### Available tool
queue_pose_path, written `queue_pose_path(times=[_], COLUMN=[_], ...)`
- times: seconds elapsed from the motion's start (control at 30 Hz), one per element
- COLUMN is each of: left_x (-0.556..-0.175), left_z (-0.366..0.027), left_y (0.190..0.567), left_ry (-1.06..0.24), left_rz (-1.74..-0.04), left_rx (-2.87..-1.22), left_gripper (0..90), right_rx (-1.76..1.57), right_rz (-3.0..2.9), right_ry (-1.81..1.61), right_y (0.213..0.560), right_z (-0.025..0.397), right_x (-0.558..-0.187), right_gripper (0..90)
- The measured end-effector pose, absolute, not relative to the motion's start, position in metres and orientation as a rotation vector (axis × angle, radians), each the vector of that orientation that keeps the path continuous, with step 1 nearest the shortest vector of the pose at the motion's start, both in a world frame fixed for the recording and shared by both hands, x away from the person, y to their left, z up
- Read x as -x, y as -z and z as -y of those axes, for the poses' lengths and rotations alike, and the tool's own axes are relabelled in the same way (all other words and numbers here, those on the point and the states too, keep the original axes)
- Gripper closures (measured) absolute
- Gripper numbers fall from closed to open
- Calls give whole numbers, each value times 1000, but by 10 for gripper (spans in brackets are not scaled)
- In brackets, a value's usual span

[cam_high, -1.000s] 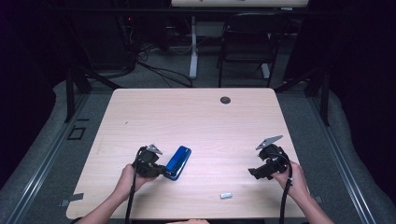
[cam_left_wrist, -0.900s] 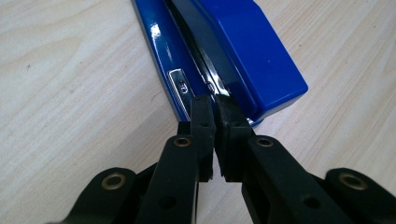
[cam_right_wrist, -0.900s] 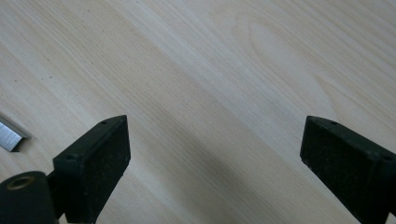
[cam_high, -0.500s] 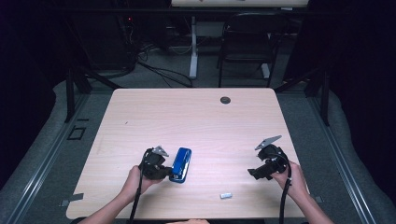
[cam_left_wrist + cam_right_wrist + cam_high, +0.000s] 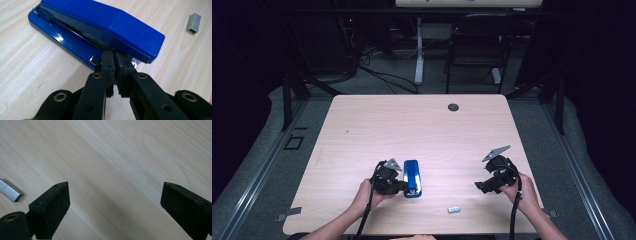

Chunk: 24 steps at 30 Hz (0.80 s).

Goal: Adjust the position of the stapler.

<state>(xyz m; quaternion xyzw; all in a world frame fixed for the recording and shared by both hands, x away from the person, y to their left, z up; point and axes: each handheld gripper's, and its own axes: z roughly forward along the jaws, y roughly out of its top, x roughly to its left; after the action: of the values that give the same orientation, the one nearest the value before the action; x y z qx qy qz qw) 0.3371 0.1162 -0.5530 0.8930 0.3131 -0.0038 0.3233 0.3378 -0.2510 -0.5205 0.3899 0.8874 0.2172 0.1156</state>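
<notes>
the left hand-held gripper (image 5: 115,65) is pinched nearly closed against the hinge end of the glossy blue plastic stapler (image 5: 412,178) lying on the pale wooden counter (image 5: 422,130), so press squarely, while the right hand-held gripper (image 5: 115,207), jaws wide open and empty, can fetch the small silver staple strip (image 5: 454,209)

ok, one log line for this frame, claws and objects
left claw: shut, tips against side of blue plastic stapler | right claw: open over bare wooden table | small silver staple strip: loose, untouched

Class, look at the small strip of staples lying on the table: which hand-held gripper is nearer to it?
Right. The right hand-held gripper hovers open just right of the strip of staples; the left hand-held gripper is farther left, jaws closed against the blue stapler.
</notes>
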Motion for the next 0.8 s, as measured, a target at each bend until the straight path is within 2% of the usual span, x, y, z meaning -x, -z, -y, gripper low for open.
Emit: queue_pose_path(times=[0.8], left_x=[-332], left_z=[-90], left_y=[560], left_ry=[16], left_rz=[-824], left_rx=[-2259], left_gripper=[870], right_rx=[-1126], right_rz=[-2627], right_ry=[-650], right_y=[523], right_z=[229], right_x=[-341], right_gripper=[90])
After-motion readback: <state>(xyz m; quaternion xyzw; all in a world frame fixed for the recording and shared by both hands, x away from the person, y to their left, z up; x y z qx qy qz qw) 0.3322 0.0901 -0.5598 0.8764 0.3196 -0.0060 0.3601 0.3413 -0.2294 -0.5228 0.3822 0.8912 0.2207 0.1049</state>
